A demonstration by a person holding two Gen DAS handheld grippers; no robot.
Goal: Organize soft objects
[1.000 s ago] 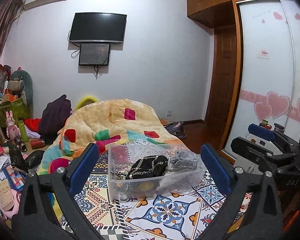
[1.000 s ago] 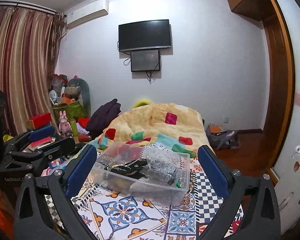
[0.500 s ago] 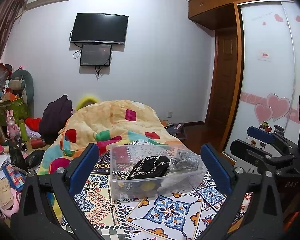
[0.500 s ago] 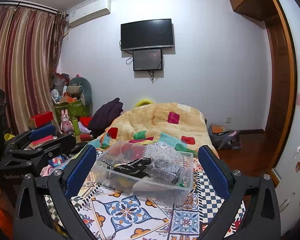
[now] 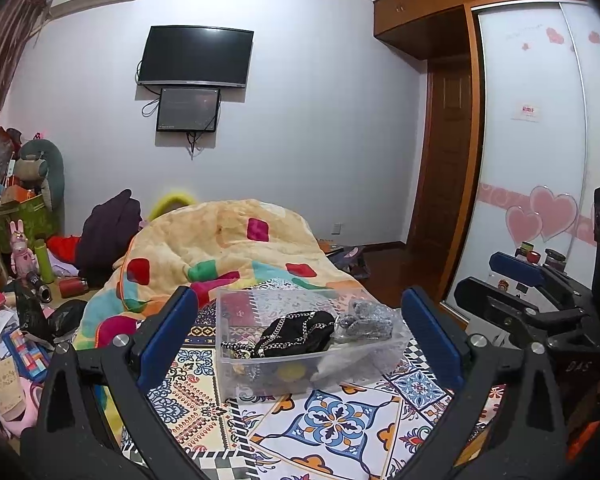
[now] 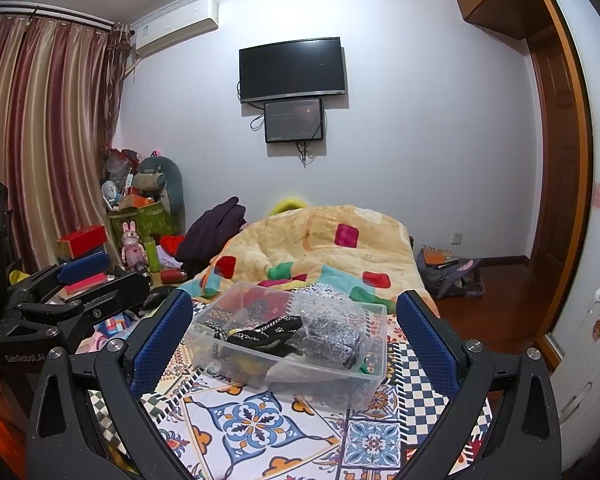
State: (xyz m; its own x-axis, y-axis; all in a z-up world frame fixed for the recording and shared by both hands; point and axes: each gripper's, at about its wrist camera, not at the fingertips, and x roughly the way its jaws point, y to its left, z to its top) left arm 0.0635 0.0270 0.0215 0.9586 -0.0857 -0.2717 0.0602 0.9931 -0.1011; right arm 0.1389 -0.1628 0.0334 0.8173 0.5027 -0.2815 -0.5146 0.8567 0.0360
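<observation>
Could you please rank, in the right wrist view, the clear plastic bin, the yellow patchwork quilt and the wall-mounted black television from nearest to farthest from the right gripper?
1. Clear plastic bin: just ahead of the right gripper, between its open fingers.
2. Yellow patchwork quilt: heaped behind the bin.
3. Wall-mounted black television: high on the far wall.

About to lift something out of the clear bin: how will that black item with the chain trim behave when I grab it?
The black chain-trimmed item lies slumped in the clear bin, so probably floppy; it will likely sag from one pinch. Its chain may snag the silvery bundle beside it. The bin looks light and could slide on the patterned sheet.
</observation>
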